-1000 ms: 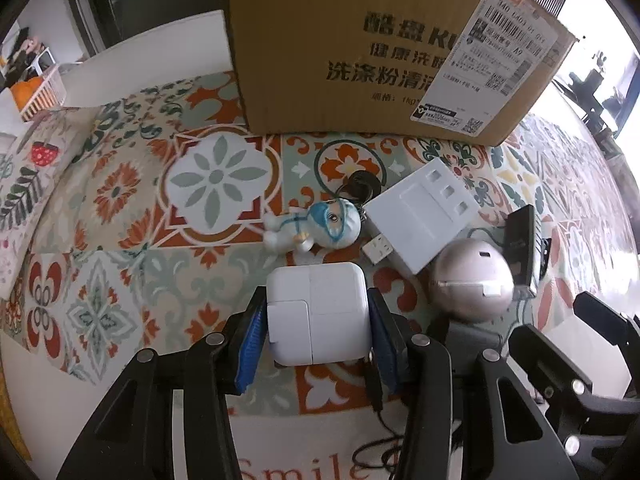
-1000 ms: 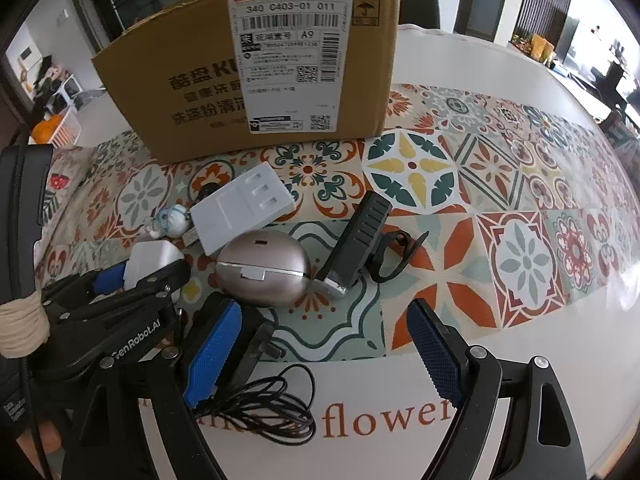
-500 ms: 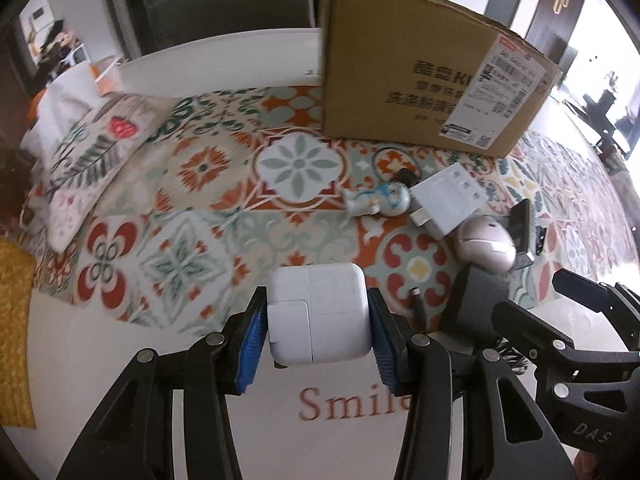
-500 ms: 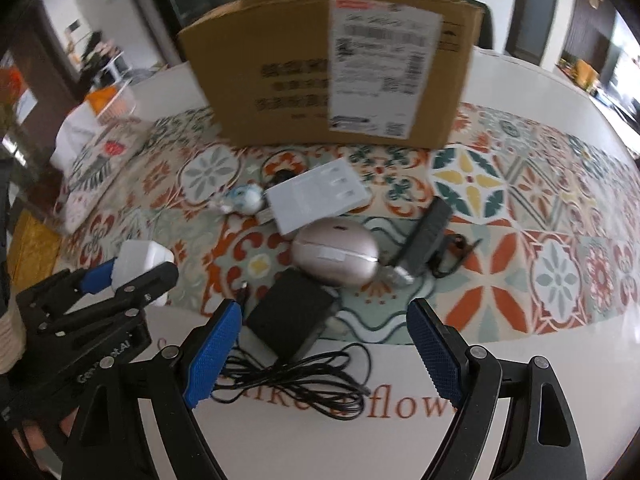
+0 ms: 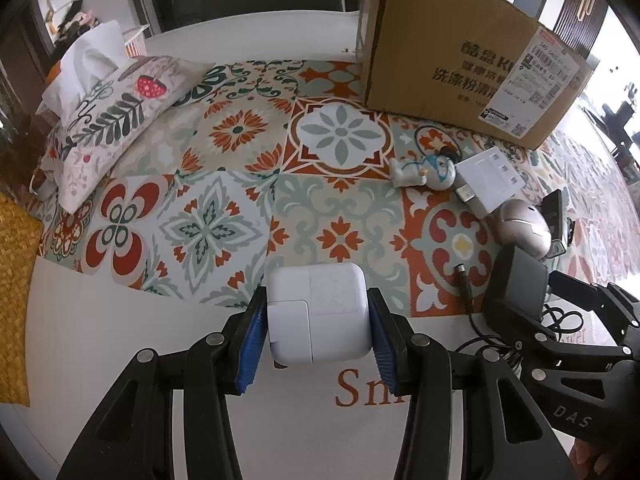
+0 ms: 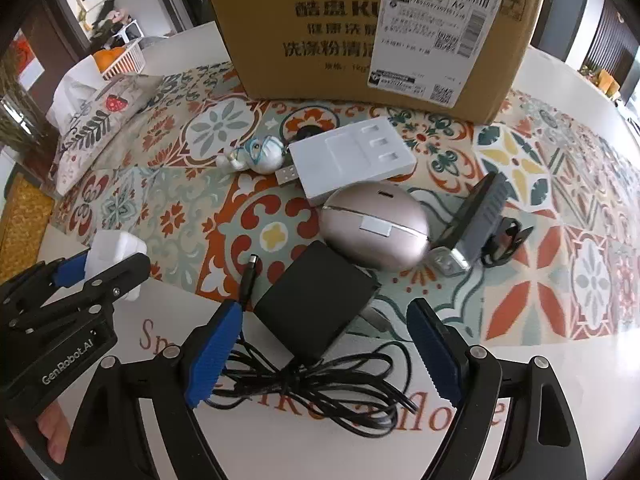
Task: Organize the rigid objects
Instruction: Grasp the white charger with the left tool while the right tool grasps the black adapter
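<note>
My left gripper (image 5: 317, 322) is shut on a white power adapter (image 5: 317, 312) and holds it above the table's front edge; it also shows in the right wrist view (image 6: 114, 252). My right gripper (image 6: 324, 344) is open, its blue pads either side of a black power brick (image 6: 316, 300) with a tangled black cable (image 6: 320, 384). Beyond lie a pinkish egg-shaped case (image 6: 376, 226), a white flat hub (image 6: 350, 158), a small astronaut figurine (image 6: 260, 154) and a black device with a strap (image 6: 476, 216). A cardboard box (image 6: 372, 28) stands at the back.
A patterned tile mat (image 5: 224, 184) covers the white table (image 5: 120, 340). A floral cushion (image 5: 108, 128) with tissues lies at the left, a woven mat (image 5: 16, 300) at the far left edge. A white basket with oranges (image 6: 120, 56) sits far back left.
My left gripper has pulled back and left with the white adapter, away from the pile. My right gripper has moved in over the black power brick.
</note>
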A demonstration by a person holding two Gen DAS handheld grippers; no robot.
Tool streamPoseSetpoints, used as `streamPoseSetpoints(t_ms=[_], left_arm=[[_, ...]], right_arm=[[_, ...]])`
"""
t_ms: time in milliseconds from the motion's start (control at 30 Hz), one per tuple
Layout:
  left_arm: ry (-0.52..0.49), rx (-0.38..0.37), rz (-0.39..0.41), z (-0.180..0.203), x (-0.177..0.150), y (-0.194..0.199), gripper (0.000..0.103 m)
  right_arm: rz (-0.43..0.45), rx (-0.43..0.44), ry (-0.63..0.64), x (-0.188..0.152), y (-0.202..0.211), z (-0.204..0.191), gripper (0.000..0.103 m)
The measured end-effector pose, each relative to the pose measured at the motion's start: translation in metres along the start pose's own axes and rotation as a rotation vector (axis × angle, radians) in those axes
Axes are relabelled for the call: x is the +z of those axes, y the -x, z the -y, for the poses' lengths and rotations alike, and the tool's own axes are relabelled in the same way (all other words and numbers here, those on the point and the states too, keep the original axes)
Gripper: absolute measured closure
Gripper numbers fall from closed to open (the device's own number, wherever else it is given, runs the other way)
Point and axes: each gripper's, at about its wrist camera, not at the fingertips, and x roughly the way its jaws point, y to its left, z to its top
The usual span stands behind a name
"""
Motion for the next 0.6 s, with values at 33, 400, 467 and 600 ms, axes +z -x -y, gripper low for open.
streamPoseSetpoints(t_ms=[33,400,467,600], left_arm=[[-0.001,0.003,0.000,0.000,0.000,-0.001,0.056],[-0.002,0.008,0.001,0.002,-0.001,-0.001,0.056],[-0.005,0.006,0.008,0.004,-0.001,0.002,0.056],[-0.014,-0.007,0.025,0.009,0.001,0.011,0.056]], right_arm=[[-0.003,-0.004,0.004,0.000,-0.002,0.000,0.020],[0.008,-0.003,0.022,-0.001,-0.010,-0.003,0.032],[0.006,-0.001,0.011,-0.002,-0.010,-0.001,0.032],[0.016,0.010,-0.010,-0.006,0.001,0.005,0.032]])
